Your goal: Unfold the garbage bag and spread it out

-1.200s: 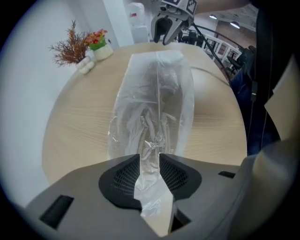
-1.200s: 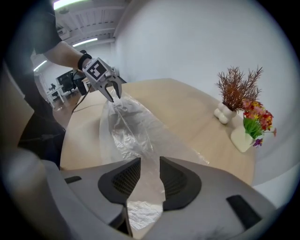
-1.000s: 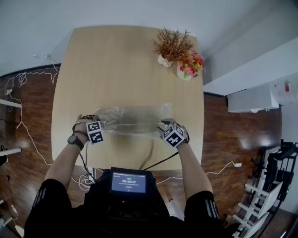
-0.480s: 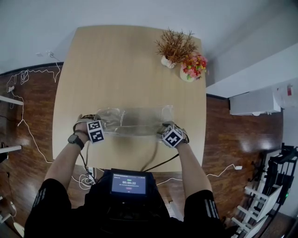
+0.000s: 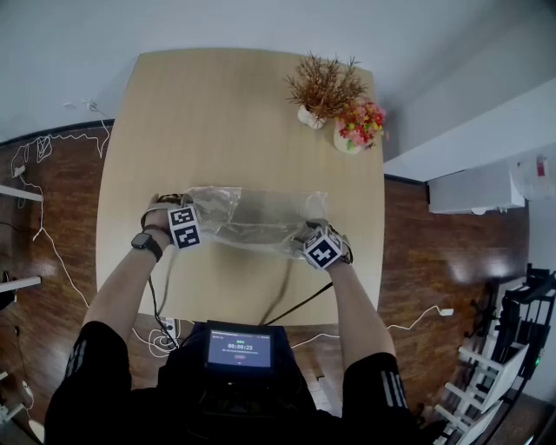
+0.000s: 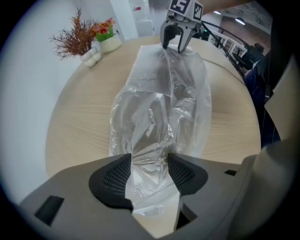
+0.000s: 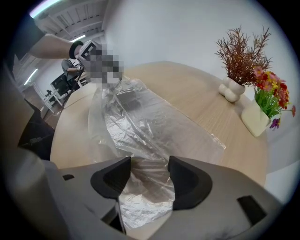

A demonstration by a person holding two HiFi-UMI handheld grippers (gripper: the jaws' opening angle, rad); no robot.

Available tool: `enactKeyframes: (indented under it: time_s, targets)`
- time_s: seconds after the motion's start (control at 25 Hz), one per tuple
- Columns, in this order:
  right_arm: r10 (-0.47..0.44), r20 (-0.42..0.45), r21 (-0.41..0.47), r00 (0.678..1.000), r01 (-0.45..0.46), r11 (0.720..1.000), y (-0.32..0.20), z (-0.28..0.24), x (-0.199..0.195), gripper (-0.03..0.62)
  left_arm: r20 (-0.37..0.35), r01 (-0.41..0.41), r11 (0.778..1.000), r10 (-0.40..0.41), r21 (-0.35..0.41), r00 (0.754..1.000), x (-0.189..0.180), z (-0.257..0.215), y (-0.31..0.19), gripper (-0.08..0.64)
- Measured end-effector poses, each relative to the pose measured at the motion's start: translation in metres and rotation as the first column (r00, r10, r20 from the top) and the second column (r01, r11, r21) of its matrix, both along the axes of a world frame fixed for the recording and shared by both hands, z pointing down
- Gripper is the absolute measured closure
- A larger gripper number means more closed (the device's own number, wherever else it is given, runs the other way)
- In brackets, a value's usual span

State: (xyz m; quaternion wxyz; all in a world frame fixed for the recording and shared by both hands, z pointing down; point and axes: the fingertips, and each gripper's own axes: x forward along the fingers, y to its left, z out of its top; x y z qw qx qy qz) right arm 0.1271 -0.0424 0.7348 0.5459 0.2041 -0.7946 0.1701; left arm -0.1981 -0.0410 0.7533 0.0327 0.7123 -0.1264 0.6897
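Hand-held grippers [image 6: 149,161] [image 7: 150,165] opening wider than before, garbage bag [image 5: 252,217] seemingly loose between jaws

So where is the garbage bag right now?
Head view: the garbage bag lies across the near half of the table, short of the vases at far right, its ends between the opening fingers of the left gripper and right gripper.

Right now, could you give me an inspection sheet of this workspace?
Surface: light wooden table.
Job's things: clear garbage bag lying crinkled, stretched between both grippers.
Clutter: dried plant and flower pot at the far right corner.
Grippers: left hand-held gripper and right hand-held gripper both opening, bag film between each one's jaws.
Cables: white cable on the floor at left; dark cable off the near table edge.
Surroundings: dark wooden floor, white wall.
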Motion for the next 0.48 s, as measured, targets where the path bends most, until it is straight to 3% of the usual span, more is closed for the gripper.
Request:
enactKeyframes:
  time_s: [0.24,0.48]
  targets:
    - [0.045,-0.001,0.019,0.999,-0.045,0.999,-0.032,-0.003,0.010,0.302,0.015,0.000,0.999,-0.001,0.045,1.000,0.001,-0.003,-0.050,0.305]
    - [0.074,0.039,0.031,0.996,-0.075,0.997,-0.045,-0.013,0.012,0.304,0.022,-0.014,0.999,0.013,0.049,1.000,0.005,-0.003,-0.064,0.305]
